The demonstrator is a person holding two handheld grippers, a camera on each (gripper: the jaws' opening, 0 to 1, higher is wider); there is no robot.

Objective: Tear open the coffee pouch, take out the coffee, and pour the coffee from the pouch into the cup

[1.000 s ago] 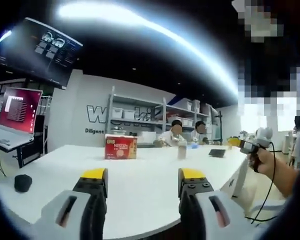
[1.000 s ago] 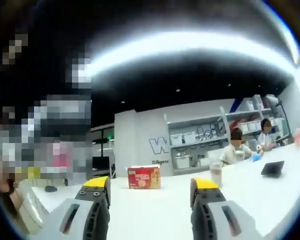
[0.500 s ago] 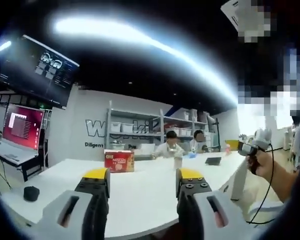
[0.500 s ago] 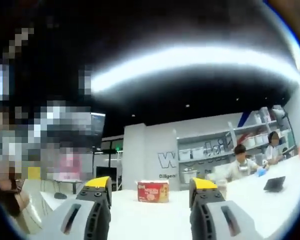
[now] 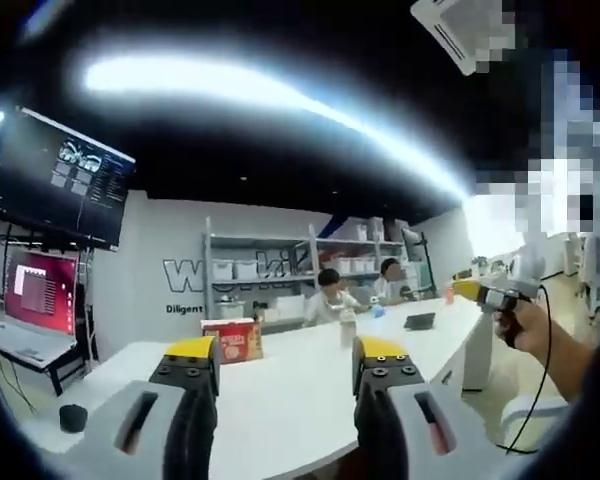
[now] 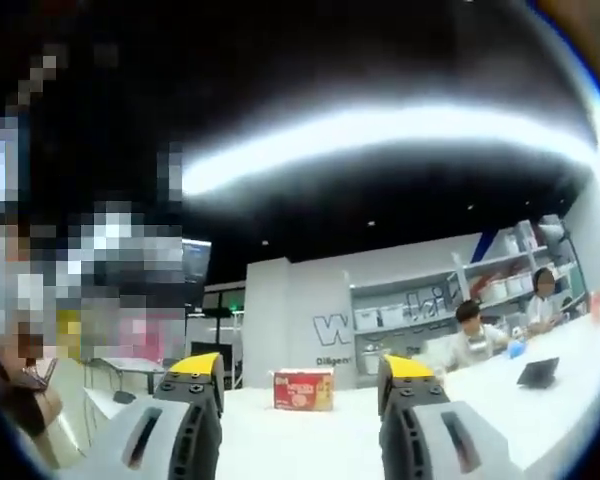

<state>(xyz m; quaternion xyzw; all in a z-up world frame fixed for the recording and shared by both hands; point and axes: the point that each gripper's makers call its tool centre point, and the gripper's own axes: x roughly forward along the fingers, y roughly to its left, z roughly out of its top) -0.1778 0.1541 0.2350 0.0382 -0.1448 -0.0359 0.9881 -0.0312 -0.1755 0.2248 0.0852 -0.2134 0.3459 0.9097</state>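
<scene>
progress: 0 steps visibly done | red box (image 5: 231, 341) untouched on table (image 5: 300, 385) | left gripper (image 5: 285, 362) wide, empty | right gripper (image 6: 302, 378) wide, empty

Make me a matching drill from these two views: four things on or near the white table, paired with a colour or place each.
Things:
1. coffee box
2. laptop
3. dark flat device
4. left tool

Descriptions:
A. jaws apart, yellow tips
B. red and yellow, on the white table
C. screen glowing red, at the left of the left gripper view
D. lying on the table's right part, right gripper view

Pairs: 1-B, 2-C, 3-D, 4-A
</scene>
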